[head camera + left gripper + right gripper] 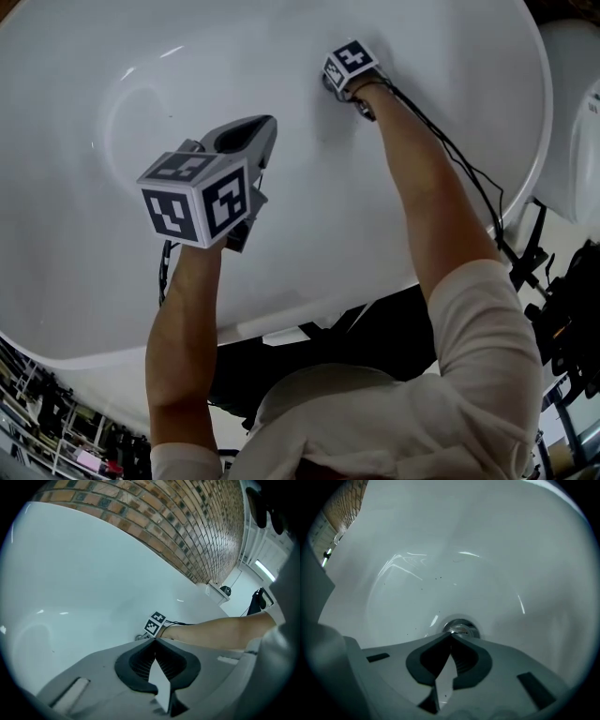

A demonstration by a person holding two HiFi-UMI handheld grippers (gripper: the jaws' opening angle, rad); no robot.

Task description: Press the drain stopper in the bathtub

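A round chrome drain stopper (459, 628) sits in the floor of the white bathtub (281, 56). My right gripper (451, 634) is shut, and its closed tips rest right at the stopper's near edge. In the head view that right gripper (345, 86) is low in the tub and hides the stopper. My left gripper (255, 127) is shut on nothing and hovers above the tub floor, well left of the drain. From the left gripper view, the left gripper (154, 640) points toward the right gripper's marker cube (154, 623).
The tub's rim (525, 187) curves around on the right, with black cables (469, 169) trailing over it. A brick wall (187, 522) rises behind the tub. A white fixture (572, 112) stands at the right.
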